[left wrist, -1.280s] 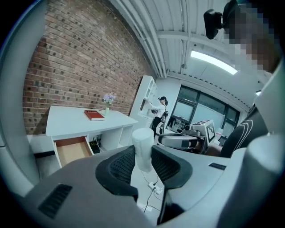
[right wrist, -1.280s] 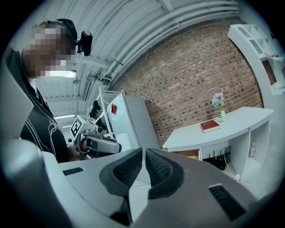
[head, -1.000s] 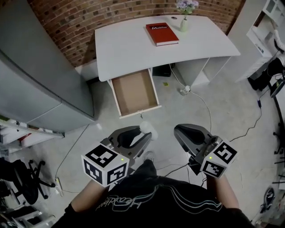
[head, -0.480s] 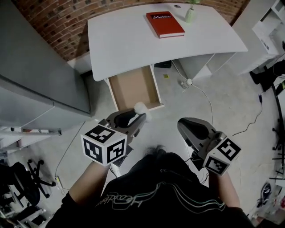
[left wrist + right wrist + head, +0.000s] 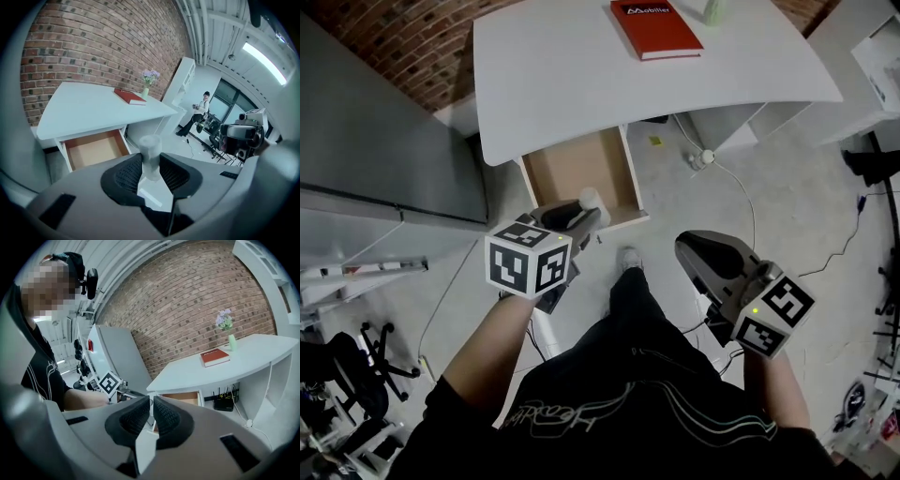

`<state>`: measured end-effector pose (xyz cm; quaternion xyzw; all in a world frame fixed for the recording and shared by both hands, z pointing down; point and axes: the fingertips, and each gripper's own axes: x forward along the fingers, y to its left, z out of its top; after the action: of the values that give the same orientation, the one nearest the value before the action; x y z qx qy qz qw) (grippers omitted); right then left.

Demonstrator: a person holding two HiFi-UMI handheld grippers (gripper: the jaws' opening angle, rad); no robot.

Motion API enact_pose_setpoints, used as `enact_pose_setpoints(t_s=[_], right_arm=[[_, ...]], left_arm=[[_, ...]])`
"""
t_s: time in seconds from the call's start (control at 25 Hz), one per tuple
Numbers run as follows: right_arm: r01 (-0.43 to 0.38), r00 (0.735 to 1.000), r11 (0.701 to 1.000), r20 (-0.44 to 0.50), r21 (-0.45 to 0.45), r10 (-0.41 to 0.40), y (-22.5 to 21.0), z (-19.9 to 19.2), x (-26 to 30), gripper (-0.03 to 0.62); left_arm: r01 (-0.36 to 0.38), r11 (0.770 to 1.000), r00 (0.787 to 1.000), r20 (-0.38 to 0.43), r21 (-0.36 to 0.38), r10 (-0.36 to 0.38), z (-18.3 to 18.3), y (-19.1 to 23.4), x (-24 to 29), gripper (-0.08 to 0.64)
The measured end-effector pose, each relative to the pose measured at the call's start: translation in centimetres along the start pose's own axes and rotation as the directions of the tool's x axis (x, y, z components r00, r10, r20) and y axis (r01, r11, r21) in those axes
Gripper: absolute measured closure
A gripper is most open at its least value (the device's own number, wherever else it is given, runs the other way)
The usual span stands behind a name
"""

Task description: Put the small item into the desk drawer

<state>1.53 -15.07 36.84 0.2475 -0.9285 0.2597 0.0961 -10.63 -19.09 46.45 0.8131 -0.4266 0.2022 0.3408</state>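
Head view looks steeply down on the white desk (image 5: pixel 581 84) and open drawer (image 5: pixel 578 173); left gripper view faces both low and close; right gripper view sees them obliquely, farther off

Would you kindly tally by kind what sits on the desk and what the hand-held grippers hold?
Red book: 1
Vase of flowers: 1
Small white item, in the left hand-held gripper: 1
Total: 3

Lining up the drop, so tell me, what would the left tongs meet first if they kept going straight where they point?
Probably the open drawer, near its right wall: the left tongs, shut on the small white item, aim there. Depth is unclear.
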Motion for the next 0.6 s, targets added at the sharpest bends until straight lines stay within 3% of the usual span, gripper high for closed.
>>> enact_pose_setpoints(t_s=[0.28,0.6], right_arm=[[-0.001,0.998,0.999,-0.062,0.054,0.004,-6.5,-0.3,2.5,0.538],[0.010,0.993,0.995,-0.120,0.095,0.001,-12.7,0.0,4.4,0.538]], left_arm=[[-0.059,0.998,0.993,-0.107,-0.038,0.055,-0.7,4.9,6.9,0.430],[-0.091,0.994,0.969,-0.237,-0.064,0.073,-3.3,9.5,14.2,0.430]])
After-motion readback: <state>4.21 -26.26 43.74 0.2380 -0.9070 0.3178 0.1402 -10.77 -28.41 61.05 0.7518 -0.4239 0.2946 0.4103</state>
